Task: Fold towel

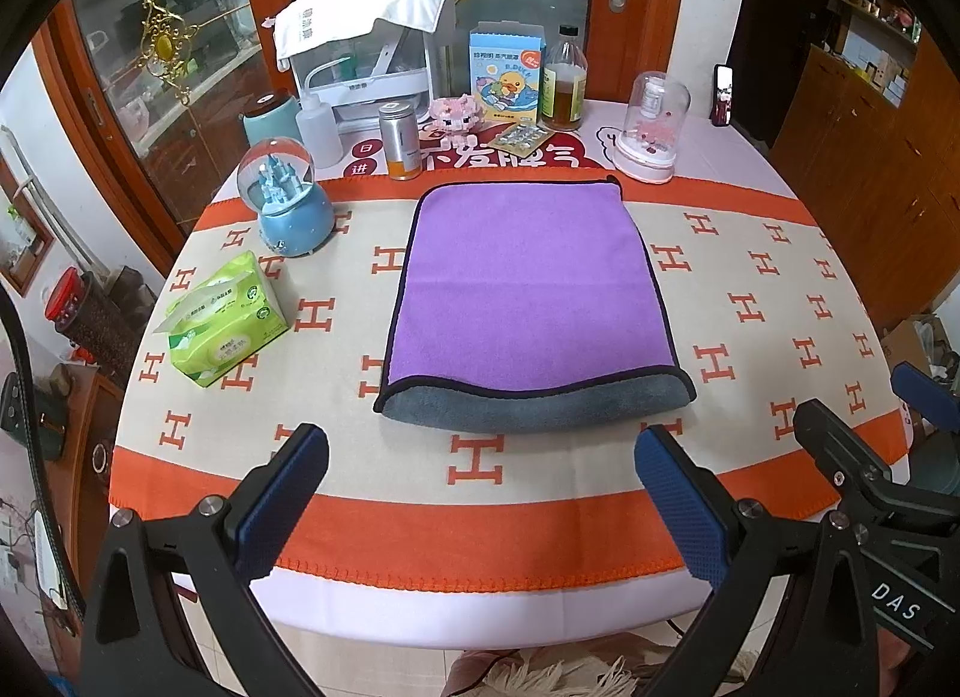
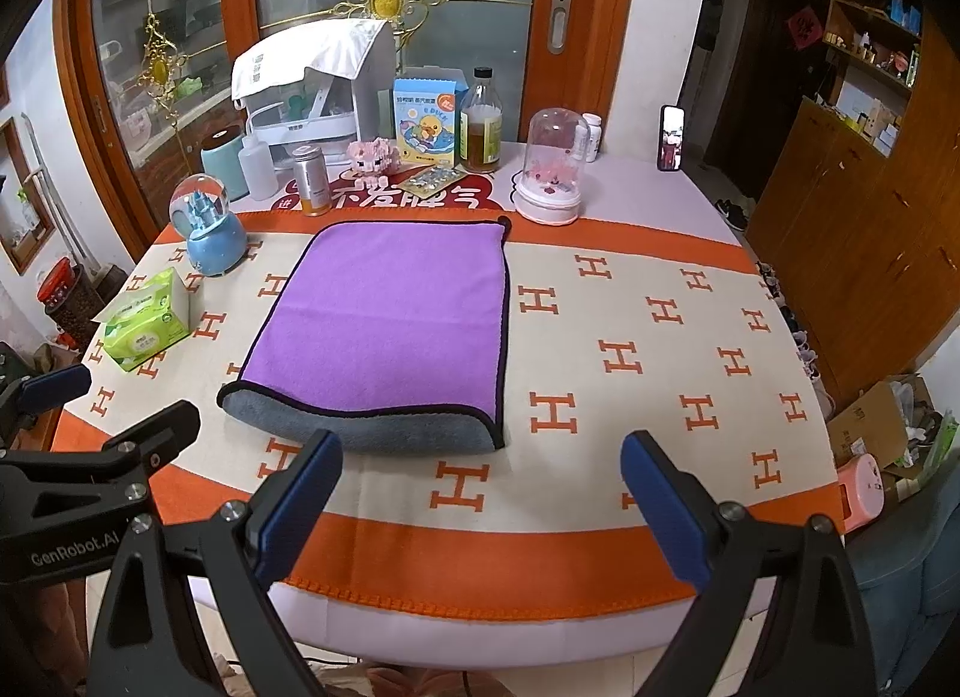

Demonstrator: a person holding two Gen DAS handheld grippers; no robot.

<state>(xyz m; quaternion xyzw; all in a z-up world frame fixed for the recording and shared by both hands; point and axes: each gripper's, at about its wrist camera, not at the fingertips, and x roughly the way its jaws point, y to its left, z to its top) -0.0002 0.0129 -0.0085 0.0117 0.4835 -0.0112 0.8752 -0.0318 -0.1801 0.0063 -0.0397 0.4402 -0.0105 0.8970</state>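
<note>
A purple towel (image 1: 528, 289) with a dark hem lies flat on the table, folded over, its grey underside showing as a rolled fold along the near edge. It also shows in the right wrist view (image 2: 390, 319). My left gripper (image 1: 480, 493) is open and empty, held above the table's near edge, short of the towel's grey fold. My right gripper (image 2: 480, 499) is open and empty, also short of the fold and a little to its right. Each gripper shows at the edge of the other's view.
The table wears an orange and cream cloth (image 1: 750, 301). A green tissue pack (image 1: 222, 319) and a blue snow globe (image 1: 288, 205) stand left of the towel. Bottles, a box, a pink dome (image 1: 651, 127) and a white rack (image 1: 366, 55) line the far side.
</note>
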